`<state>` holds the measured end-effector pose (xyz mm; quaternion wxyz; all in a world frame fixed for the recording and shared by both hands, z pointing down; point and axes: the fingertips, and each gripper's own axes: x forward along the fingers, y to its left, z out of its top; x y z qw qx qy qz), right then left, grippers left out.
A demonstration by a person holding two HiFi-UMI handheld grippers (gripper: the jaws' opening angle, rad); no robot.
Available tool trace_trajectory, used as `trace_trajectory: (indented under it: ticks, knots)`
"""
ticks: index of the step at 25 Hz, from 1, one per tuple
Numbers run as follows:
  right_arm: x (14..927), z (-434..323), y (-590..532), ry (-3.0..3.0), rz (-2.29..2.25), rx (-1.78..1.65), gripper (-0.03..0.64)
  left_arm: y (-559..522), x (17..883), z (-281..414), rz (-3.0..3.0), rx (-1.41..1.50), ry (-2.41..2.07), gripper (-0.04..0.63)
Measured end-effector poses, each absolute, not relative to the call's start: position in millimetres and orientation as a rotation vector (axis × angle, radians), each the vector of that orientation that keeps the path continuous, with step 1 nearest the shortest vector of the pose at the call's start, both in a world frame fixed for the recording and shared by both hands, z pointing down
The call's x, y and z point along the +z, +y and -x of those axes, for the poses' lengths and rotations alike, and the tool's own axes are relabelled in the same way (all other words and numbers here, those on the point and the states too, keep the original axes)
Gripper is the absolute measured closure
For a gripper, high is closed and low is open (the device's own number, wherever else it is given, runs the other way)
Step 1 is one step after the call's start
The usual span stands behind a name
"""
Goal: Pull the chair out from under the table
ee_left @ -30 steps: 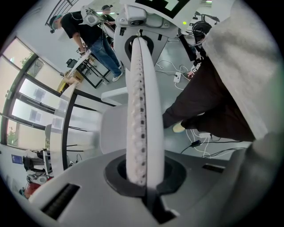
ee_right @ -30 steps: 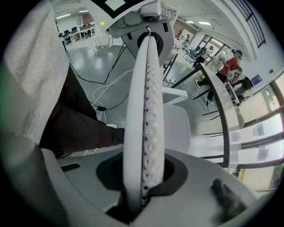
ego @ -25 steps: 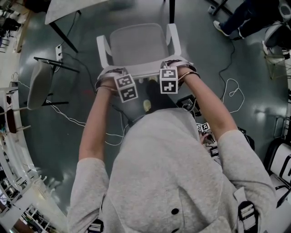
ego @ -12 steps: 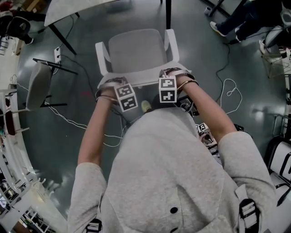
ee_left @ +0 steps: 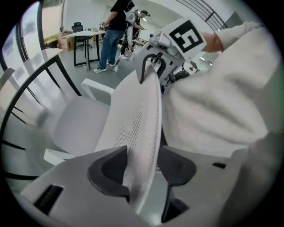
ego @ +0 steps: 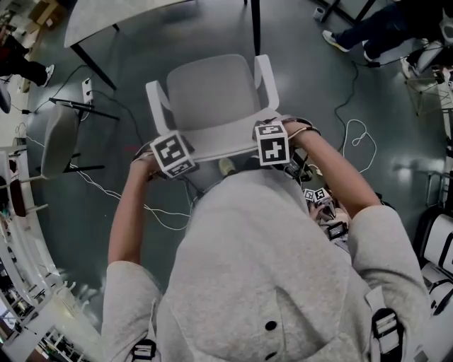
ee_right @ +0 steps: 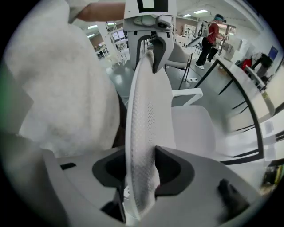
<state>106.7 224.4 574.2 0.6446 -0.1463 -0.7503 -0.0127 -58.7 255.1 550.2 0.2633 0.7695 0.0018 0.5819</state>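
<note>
The white chair (ego: 212, 92) stands out on the floor, its seat facing the grey table (ego: 120, 14). My left gripper (ego: 173, 159) sits at the left end of the backrest's top edge (ego: 212, 145) and my right gripper (ego: 274, 147) at its right end. In the left gripper view the mesh backrest (ee_left: 142, 115) runs between the left gripper's (ee_left: 142, 166) jaws, which have just been opening, with a gap beside it. In the right gripper view the backrest (ee_right: 144, 111) likewise passes loosely between the right gripper's (ee_right: 142, 170) jaws, also just opened.
A dark table leg (ego: 255, 28) stands behind the chair. A grey folding stand (ego: 60, 134) and a power strip (ego: 88, 85) lie to the left. Cables (ego: 357, 138) loop over the floor on the right. A person's feet (ego: 354, 35) are at top right.
My left gripper slid left along the backrest's top edge and rolled. The right gripper shifted a little to the right. The two grippers now stand farther apart.
</note>
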Motion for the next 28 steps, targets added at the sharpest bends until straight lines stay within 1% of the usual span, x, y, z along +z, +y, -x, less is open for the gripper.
trace_trajectory:
  ticks: [3,5,6,7,8,9,10,12,14,16,19,24,28]
  knots:
    - [539.3,-114.1,231.2,-1.773,0.429,0.157,0.460,244.9,514.4,69.3,-2.132,1.415,-0.049,0.390]
    - [510.2,-106.7,214.2,-1.918,0.380,0.258,0.463,209.4,486.1,74.5,-2.221,1.244,-0.279,0.437]
    - [494.8,-98.3,198.2,-2.034,0.303,0.285,0.485,182.9,469.6,78.6,-2.274,1.117,-0.480,0.464]
    - [479.4,-88.2,178.3,-2.171,0.191,0.304,0.549,154.3,452.2,85.5,-2.306,0.951,-0.726,0.479]
    - [465.0,-78.3,157.7,-2.313,0.057,0.332,0.568,128.7,436.2,94.5,-2.299,0.756,-0.979,0.498]
    - [452.8,-70.1,139.4,-2.451,-0.083,0.381,0.580,110.7,424.4,103.4,-2.258,0.555,-1.190,0.540]
    - [444.0,-64.7,124.5,-2.572,-0.230,0.454,0.581,101.2,418.9,109.4,-2.201,0.380,-1.337,0.560]
    - [441.5,-63.6,100.7,-2.720,-0.563,0.605,0.581,98.2,427.3,110.3,-2.096,0.169,-1.484,0.571]
    - [456.5,-68.4,85.1,-2.725,-0.861,0.640,0.581,100.7,449.0,101.9,-2.050,0.134,-1.551,0.578]
    - [472.7,-68.2,81.0,-2.676,-0.990,0.607,0.581,104.2,468.6,88.6,-2.086,0.215,-1.581,0.580]
    - [478.8,-67.4,77.8,-2.655,-0.996,0.584,0.581,105.1,476.2,68.2,-2.156,0.323,-1.559,0.581]
    - [483.0,-83.4,61.5,-2.634,-1.114,0.702,0.589,96.6,482.0,68.3,-2.126,0.334,-1.572,0.581]
    - [477.5,-85.3,64.9,-2.639,-1.092,0.582,0.589,101.7,474.2,68.5,-2.171,0.310,-1.573,0.581]
